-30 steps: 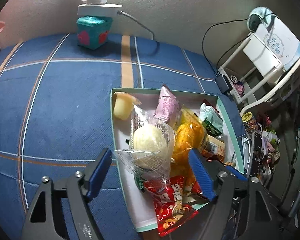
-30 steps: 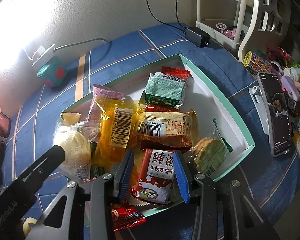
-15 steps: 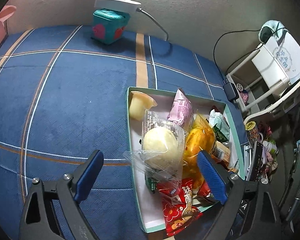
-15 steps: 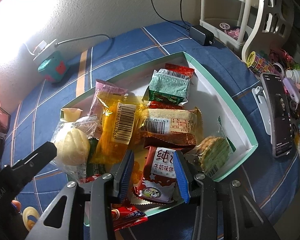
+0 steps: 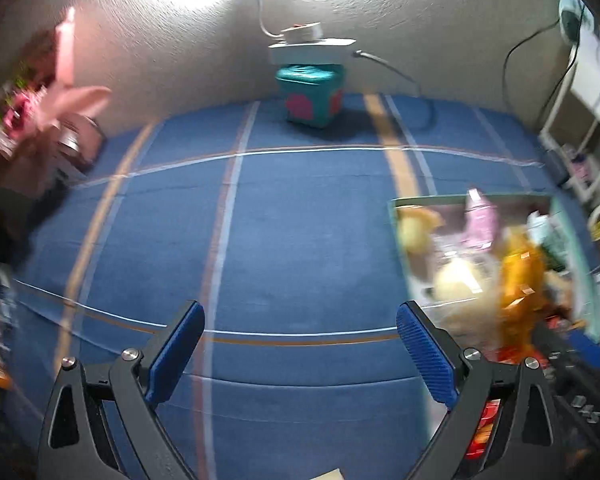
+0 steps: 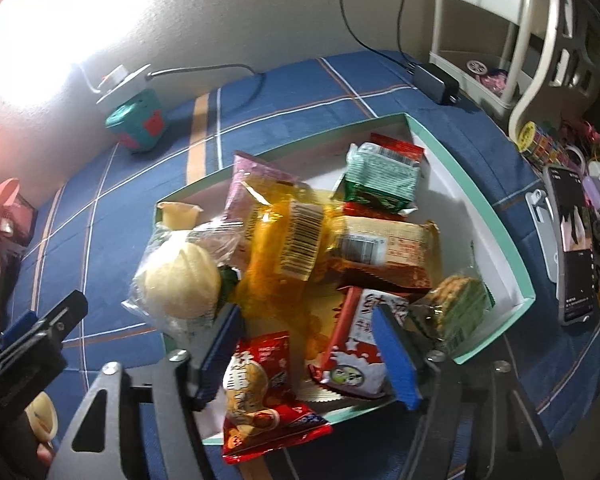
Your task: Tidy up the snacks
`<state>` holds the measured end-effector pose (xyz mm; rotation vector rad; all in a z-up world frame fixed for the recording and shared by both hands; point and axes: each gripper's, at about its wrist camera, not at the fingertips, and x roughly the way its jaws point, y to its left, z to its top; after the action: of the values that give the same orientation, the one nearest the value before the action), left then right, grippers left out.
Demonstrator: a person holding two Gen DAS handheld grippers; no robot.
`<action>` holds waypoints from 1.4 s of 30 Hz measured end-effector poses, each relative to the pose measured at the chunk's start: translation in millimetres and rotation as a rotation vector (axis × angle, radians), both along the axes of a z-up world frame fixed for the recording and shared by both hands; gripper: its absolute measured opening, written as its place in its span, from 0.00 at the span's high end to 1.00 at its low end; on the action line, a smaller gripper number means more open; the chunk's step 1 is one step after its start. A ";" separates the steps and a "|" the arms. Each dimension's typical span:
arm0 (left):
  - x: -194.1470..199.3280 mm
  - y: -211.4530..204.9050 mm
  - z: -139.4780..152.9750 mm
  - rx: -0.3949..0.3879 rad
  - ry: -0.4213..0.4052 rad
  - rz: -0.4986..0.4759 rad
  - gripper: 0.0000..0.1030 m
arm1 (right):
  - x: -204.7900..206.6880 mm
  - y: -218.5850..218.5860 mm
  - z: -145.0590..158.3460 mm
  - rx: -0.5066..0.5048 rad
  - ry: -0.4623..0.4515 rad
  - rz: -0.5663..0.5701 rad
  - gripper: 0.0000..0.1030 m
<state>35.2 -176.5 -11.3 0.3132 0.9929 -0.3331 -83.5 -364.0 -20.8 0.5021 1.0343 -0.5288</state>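
Snacks (image 6: 300,240) lie heaped in the green-rimmed box (image 6: 512,240) at frame centre, a red packet (image 6: 260,392) overhanging its lower rim. Both left tongs (image 5: 300,344) and right tongs (image 6: 304,352) gape empty. Gathering looks done; tidying remains unsettled.

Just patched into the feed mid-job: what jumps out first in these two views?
The shallow mint-edged white box, heaped with snack packets, sits on the blue plaid cloth; a crinkly orange-yellow bag lies on top at its centre. The right hand-held gripper hangs open over a red-and-white milk-biscuit packet at the near edge. The left hand-held gripper is open over bare cloth.
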 end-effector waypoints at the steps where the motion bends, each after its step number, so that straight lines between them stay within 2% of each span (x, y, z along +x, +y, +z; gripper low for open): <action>1: 0.3 1.0 -0.7 0.020 -0.010 0.002 0.06 | 0.9 2.5 0.5 -0.005 -0.003 0.010 0.25; 10: 4.9 11.9 -1.5 0.045 0.003 0.026 0.06 | 4.7 12.5 6.4 -0.030 -0.017 0.045 0.00; 17: 1.3 26.3 4.9 0.056 0.022 0.045 0.06 | -0.5 20.8 12.7 -0.047 -0.014 0.052 0.00; 22: -0.9 43.8 9.9 0.037 0.055 0.052 0.06 | -6.8 27.1 18.2 -0.039 -0.020 0.042 0.00; 29: -9.0 71.0 16.3 0.034 0.062 0.074 0.06 | -16.0 52.7 16.1 -0.027 -0.016 0.083 0.00; 34: -23.3 85.1 13.5 0.043 0.066 0.083 0.06 | -23.8 69.3 14.2 -0.038 -0.001 0.103 0.00; 42: -50.9 92.8 -2.3 0.085 0.081 0.044 0.06 | -43.7 84.2 7.1 -0.016 -0.002 0.096 0.00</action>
<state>-15.6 -83.7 -13.6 0.3562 1.0940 -0.2656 -127.2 -279.8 -13.7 0.4367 1.0463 -0.4511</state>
